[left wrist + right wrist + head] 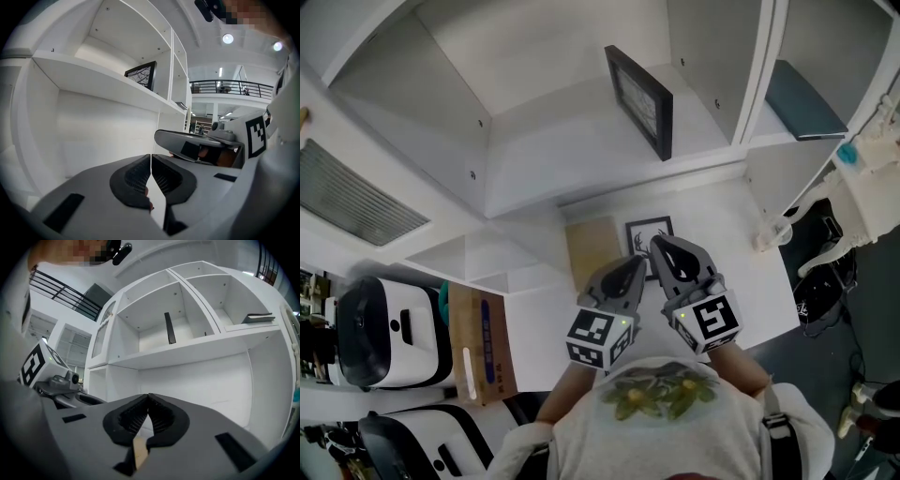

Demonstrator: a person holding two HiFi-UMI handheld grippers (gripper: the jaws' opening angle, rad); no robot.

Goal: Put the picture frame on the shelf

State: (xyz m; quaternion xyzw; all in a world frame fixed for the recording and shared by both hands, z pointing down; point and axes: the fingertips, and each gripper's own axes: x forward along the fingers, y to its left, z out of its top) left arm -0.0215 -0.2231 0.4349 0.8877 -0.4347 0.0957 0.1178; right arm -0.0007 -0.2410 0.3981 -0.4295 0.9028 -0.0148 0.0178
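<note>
A black picture frame (639, 101) stands upright on the white shelf (572, 141); it also shows in the left gripper view (142, 75) and, edge-on, in the right gripper view (169, 328). A second dark-framed picture (645, 231) lies flat on the white counter below, partly hidden by the grippers. My left gripper (635, 263) and right gripper (658, 246) hover side by side over that counter, well below the shelf. Both are shut with nothing between the jaws (151, 161) (148, 401).
A tan board (591, 251) lies on the counter beside the flat picture. A dark flat item (804, 101) rests in the right shelf compartment (260, 318). White appliances (384, 333) and a cardboard box (483, 342) sit at the left, ornate white furniture (867, 178) at the right.
</note>
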